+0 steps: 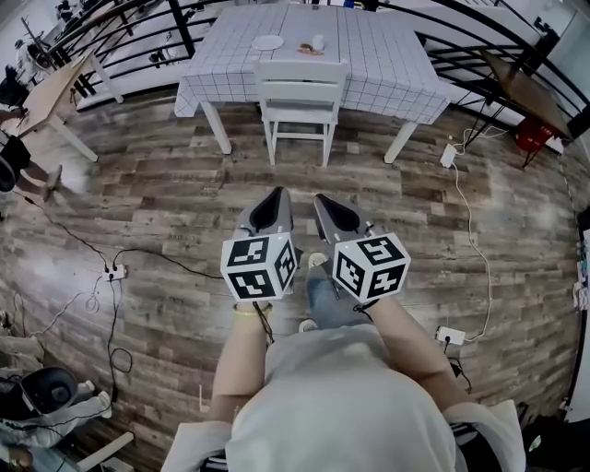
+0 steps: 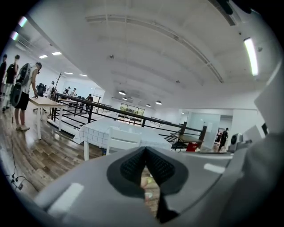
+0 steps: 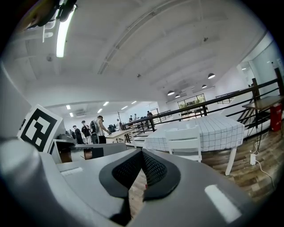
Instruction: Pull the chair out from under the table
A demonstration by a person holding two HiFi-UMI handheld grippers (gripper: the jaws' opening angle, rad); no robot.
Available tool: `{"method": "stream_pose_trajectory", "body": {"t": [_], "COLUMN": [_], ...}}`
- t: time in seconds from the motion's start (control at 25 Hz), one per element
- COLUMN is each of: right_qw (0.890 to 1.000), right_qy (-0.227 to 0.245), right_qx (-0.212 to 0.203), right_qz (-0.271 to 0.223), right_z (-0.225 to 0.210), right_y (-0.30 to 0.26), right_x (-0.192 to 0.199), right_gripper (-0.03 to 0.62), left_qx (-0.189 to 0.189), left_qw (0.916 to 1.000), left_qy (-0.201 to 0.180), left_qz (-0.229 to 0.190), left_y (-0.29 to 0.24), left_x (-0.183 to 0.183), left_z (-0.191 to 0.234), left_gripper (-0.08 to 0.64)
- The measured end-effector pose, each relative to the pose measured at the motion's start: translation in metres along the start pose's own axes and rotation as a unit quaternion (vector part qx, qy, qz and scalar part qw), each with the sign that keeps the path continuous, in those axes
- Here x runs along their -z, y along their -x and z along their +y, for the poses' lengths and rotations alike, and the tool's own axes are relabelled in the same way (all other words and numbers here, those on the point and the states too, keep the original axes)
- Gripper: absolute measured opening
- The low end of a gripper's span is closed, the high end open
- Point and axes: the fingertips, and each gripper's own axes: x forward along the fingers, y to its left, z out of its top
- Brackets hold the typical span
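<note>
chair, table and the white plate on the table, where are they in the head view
chair (image 1: 301,74): head view, on the top rail of its white back.
table (image 1: 383,60): head view, on a bare patch of the checked cloth.
white plate (image 1: 268,42): head view, on its middle.

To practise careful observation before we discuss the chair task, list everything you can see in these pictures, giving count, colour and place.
table: one, white checked cloth, far side of floor
chair: one, white, pushed in at table's near side
plate: one, white, on table
cup: one, white, on table, right of plate
railing: black, behind table
power strips: three, white, on wooden floor
left tongs: grey, shut, empty, short of chair
right tongs: grey, shut, empty, beside left
</note>
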Motion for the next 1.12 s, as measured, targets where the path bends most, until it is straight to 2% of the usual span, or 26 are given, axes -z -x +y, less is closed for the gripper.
{"method": "stream_pose_trajectory", "body": {"t": [0.24,0.48,1.12], "right_qw": [1.0,1.0,0.999], "right_qy": [-0.014,0.0,0.021], "right_qx": [-0.004,-0.011,-0.022], "right_qz": [-0.004,0.007,0.013], "right_z": [-0.021,-0.052,-0.153], "right_y": [-0.037,-0.092,-0.234], "right_x": [-0.01,-0.026,-0.108], "right_gripper": [-0.002,-0.002,-0.002], "left_qx": [-0.001,-0.001,0.008], "left_qw": [1.0,1.0,0.9999], "left_qy": [-0.005,-0.005,0.0], "left_qz": [0.0,0.002,-0.007], "left_y": [-0.034,-0.091,-0.259], "left_x": [-0.009,-0.023,-0.102], "left_z": [0.016,0.035,0.076], "left_gripper": [0.008,0.008,0.009]}}
